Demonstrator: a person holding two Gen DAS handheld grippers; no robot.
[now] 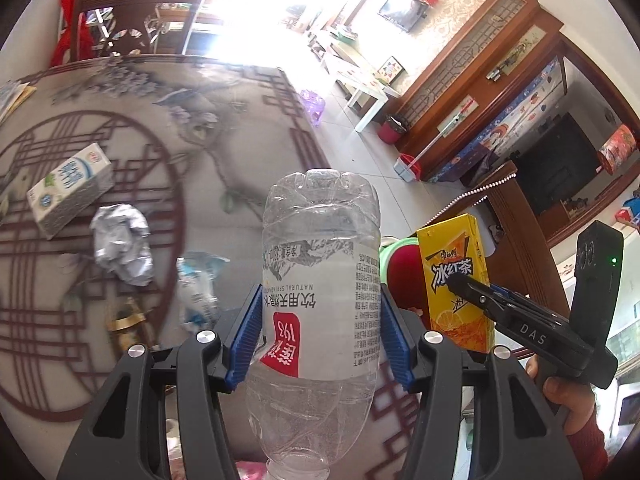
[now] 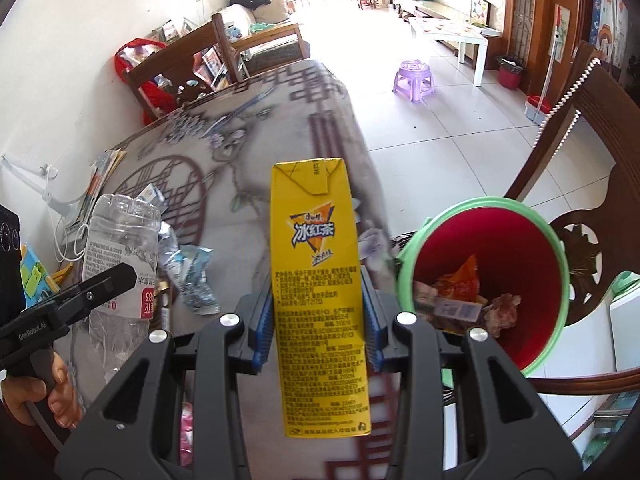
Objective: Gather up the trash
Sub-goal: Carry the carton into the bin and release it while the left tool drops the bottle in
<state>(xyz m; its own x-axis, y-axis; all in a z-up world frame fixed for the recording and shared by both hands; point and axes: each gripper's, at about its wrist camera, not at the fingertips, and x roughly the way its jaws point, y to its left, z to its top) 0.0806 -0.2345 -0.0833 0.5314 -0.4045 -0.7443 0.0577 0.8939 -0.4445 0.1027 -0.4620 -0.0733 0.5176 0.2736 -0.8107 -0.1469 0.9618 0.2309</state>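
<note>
Mid-haul: your left tongs point(image 1: 320, 312) clench the clear crushed plastic bottle point(image 1: 320, 264), your right tongs point(image 2: 318, 320) the yellow tea carton point(image 2: 318, 280), with the red green-rimmed bin point(image 2: 492, 240) at three o'clock already part-filled and the white milk carton point(image 1: 70, 188), crumpled foil point(image 1: 122, 244) and blue-white wrapper point(image 1: 198, 292) left on the counter point(image 1: 224, 120).

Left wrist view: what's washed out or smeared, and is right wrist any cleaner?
Left wrist: window glare blows out the top centre; the tablecloth smears, while the bottle stays sharp. Right wrist: top overexposed, cloth edge beside the carton streaked, label crisp.
</note>
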